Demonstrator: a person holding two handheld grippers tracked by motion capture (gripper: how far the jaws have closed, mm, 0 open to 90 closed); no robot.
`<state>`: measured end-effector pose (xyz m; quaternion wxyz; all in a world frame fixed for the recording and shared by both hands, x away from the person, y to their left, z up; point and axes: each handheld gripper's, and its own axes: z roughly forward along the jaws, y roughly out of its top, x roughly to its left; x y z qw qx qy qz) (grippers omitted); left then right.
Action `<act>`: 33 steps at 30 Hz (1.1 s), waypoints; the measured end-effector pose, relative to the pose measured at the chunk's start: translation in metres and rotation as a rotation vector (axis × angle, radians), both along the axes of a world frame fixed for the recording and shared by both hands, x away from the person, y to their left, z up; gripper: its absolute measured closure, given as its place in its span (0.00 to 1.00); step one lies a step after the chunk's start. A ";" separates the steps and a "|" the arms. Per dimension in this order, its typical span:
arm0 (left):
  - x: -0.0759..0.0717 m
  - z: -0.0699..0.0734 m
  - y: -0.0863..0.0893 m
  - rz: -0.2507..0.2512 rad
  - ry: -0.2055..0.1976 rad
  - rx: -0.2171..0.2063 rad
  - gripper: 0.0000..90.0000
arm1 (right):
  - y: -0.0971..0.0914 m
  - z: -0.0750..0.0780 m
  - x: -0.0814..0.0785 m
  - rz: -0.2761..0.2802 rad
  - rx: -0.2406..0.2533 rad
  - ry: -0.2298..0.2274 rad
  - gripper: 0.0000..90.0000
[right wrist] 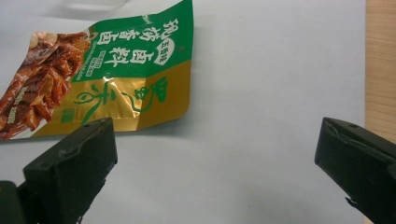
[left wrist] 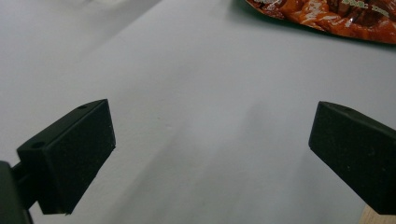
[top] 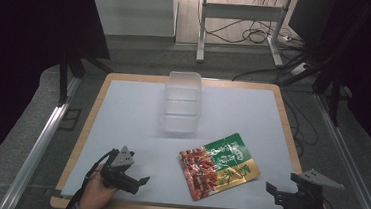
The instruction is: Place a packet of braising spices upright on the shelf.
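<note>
A snack packet [top: 218, 165] printed in red, green and gold lies flat on the pale mat, right of centre; its gold and green end shows in the right gripper view [right wrist: 116, 74] and its red edge in the left gripper view [left wrist: 327, 16]. A clear plastic box [top: 182, 101] stands behind it at mid-table. My left gripper [top: 139, 183] rests low at the front left, open, jaws wide apart over bare mat [left wrist: 210, 140]. My right gripper [top: 273, 190] sits at the front right, open and empty, with the packet just ahead and to its left [right wrist: 215, 154].
The mat [top: 122, 119] covers a wooden table whose rim [top: 291, 138] shows at the right. Metal rails [top: 34, 153] run along both sides. Cables and a stand's legs [top: 239, 33] lie on the floor beyond the far edge.
</note>
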<state>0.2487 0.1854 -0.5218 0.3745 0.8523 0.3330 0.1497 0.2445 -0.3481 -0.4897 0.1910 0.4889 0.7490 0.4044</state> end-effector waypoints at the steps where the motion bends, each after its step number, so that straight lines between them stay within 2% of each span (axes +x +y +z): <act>1: 0.000 0.000 0.000 -0.002 0.003 -0.001 0.00 | 0.000 0.000 0.000 -0.001 -0.002 0.000 0.00; 12: 0.000 0.001 0.001 -0.002 0.023 -0.015 0.00 | 0.002 0.000 0.001 0.002 -0.021 -0.005 0.00; 20: 0.000 0.001 0.000 -0.002 0.025 -0.020 0.00 | 0.004 0.001 0.003 0.002 -0.044 -0.027 0.00; 33: -0.001 -0.001 -0.003 -0.021 0.008 0.010 0.00 | 0.011 0.002 0.007 0.016 -0.061 -0.037 0.00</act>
